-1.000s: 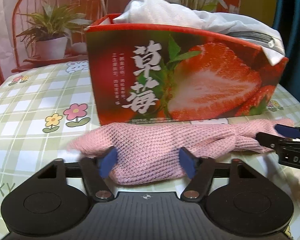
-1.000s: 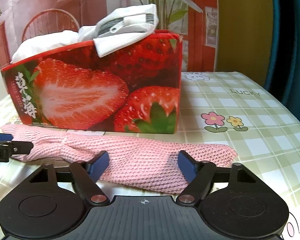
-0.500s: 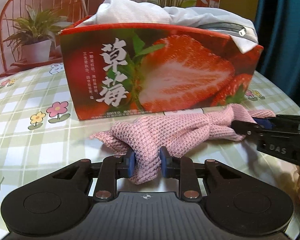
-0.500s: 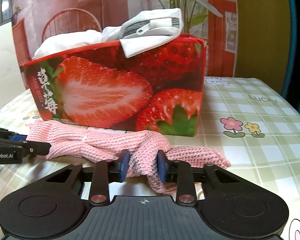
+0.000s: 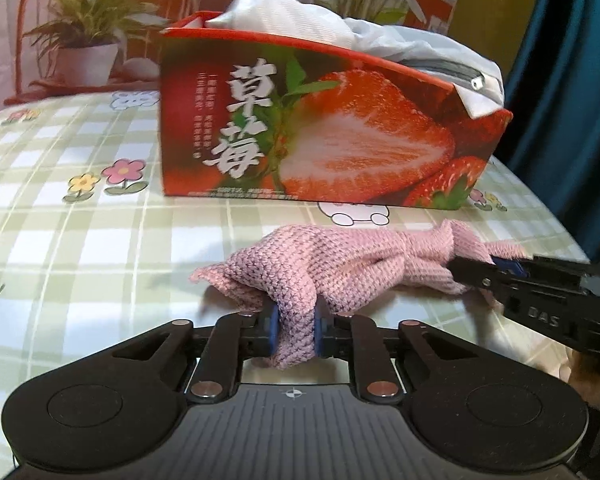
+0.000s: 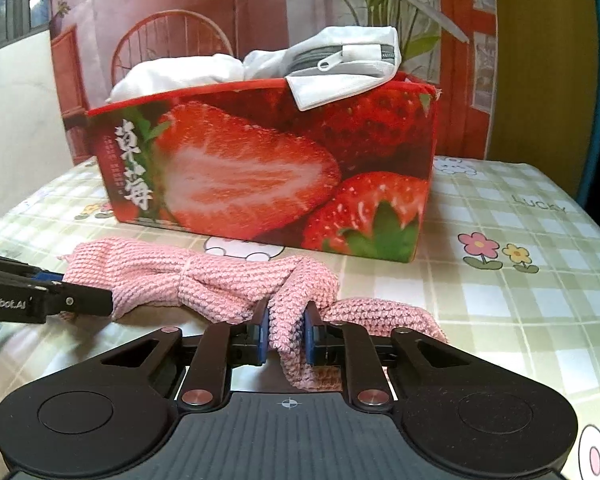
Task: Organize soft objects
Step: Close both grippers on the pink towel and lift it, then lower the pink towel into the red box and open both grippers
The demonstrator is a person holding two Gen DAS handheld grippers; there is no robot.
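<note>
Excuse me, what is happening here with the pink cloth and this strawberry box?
A person holds two grippers, and both pinch the same pink knitted cloth lying on the checked tablecloth in front of the strawberry box. The left gripper and the right gripper have just been closing, each with a fold of the knit between its pads, one toward each end. The box already holds white fabric items that bulge over its rim. The cloth is not yet lifted.

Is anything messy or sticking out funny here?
Yes. A white zippered cloth spills over the rim of the strawberry box instead of sitting inside. The pink knitted cloth lies bunched on the table, pinched by both claws.
</note>
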